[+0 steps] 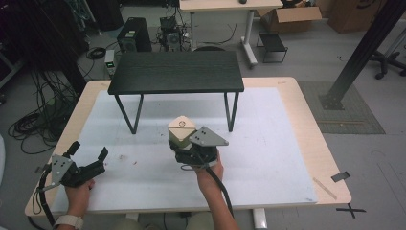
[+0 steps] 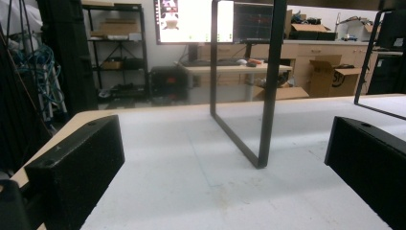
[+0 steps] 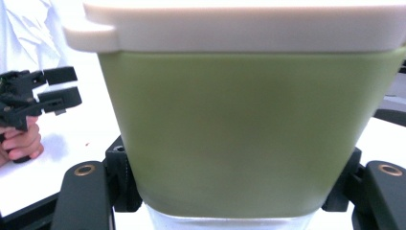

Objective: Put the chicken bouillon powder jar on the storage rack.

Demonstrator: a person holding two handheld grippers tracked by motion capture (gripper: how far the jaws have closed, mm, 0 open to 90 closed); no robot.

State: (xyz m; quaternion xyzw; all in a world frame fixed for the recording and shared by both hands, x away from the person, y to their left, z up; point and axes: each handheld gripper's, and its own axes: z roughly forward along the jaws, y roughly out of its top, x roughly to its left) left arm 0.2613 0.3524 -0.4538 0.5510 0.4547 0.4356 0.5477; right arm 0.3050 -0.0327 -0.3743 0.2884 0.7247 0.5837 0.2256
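The left gripper (image 1: 88,155) rested at the near left corner of the table, its jaws spread wide with nothing between them, seemingly parked out of the way while the other hand worked. Just ahead of it in its own view lay only the white mat (image 2: 191,191), matte and faintly scuffed.

Nearer the middle, the right gripper (image 1: 184,152) was clamped on a container (image 1: 181,132), its jaws pressing the lower walls from both sides. Gripping low on the body probably kept the tub upright and left the lid untouched. It appeared lifted slightly off the mat, just in front of the small table. The container had smooth olive-green sides that tapered toward the base, rounded corners, and a cream lid (image 3: 239,24) with a small tab.

Farther back stood the small table (image 1: 176,72), a dark wood-grain top on thin black metal legs, likely the container's destination.
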